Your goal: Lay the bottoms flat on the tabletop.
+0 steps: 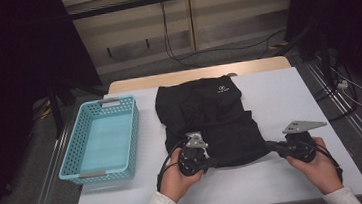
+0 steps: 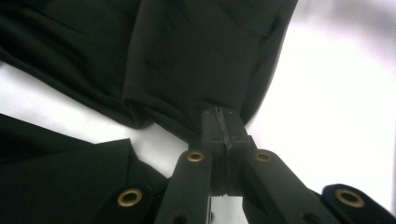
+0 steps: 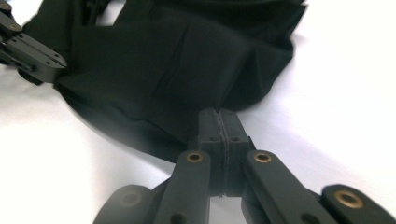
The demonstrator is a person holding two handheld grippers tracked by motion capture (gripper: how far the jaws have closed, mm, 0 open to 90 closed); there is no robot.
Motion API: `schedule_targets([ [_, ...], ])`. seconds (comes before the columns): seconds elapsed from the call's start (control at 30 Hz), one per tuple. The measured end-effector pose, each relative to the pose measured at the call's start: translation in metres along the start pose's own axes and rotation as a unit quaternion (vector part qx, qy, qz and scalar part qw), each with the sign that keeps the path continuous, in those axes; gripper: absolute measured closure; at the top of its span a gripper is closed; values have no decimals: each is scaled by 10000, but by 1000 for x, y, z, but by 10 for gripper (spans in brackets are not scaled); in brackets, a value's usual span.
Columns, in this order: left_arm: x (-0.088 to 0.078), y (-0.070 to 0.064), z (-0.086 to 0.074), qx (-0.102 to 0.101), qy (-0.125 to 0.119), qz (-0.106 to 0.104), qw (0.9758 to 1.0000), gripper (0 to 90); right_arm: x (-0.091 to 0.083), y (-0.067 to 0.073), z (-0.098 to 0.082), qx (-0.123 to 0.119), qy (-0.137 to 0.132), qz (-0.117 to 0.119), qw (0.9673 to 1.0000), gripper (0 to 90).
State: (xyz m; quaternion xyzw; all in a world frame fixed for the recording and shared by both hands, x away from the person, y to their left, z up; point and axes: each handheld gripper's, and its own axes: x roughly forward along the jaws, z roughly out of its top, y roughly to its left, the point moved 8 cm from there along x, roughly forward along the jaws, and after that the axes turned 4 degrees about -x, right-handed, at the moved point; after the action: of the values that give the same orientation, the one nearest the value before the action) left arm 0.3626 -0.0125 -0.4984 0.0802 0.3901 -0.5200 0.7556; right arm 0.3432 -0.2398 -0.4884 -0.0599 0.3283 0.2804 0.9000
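A black garment (image 1: 205, 114) with a small white logo lies spread on the white table (image 1: 283, 92), its hem toward the person. My left gripper (image 1: 213, 161) is at the hem's near left corner, jaws together on the cloth. The left gripper view has the tips (image 2: 219, 115) pinched on a fold of the black fabric (image 2: 196, 56). My right gripper (image 1: 269, 146) is at the near right corner, pointing left. In the right gripper view its tips (image 3: 219, 117) are shut on the garment's edge (image 3: 177, 65), and the left gripper (image 3: 32, 53) shows at the far left.
A light blue plastic basket (image 1: 75, 142) stands left of the garment, with nothing in it. Bare white table lies to the garment's right and along the front edge. Cables run across the floor behind the table.
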Motion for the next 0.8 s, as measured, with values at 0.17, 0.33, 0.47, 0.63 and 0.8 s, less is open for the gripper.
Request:
schedule_targets([
  [0.17, -8, -8, 2, -22, -149, -207, 9997, 900, -14, -1, -5, 118, -28, 109, 9999, 897],
  [0.33, -5, -16, -6, 19, 4, -351, 9994, 896, -17, 8, -26, -113, 402, 282, 9987, 798],
  [0.47, -9, -10, 0, -4, -233, -175, 9996, 705, -20, 5, -28, -189, 348, 60, 9992, 686],
  [0.63, -3, -9, 1, 134, -282, -93, 9995, 618, -14, 0, -21, -62, 110, -152, 9998, 629],
  [0.8, 11, -6, -4, 197, -186, 55, 9996, 522, 0, -7, -18, 126, 101, -333, 9993, 611],
])
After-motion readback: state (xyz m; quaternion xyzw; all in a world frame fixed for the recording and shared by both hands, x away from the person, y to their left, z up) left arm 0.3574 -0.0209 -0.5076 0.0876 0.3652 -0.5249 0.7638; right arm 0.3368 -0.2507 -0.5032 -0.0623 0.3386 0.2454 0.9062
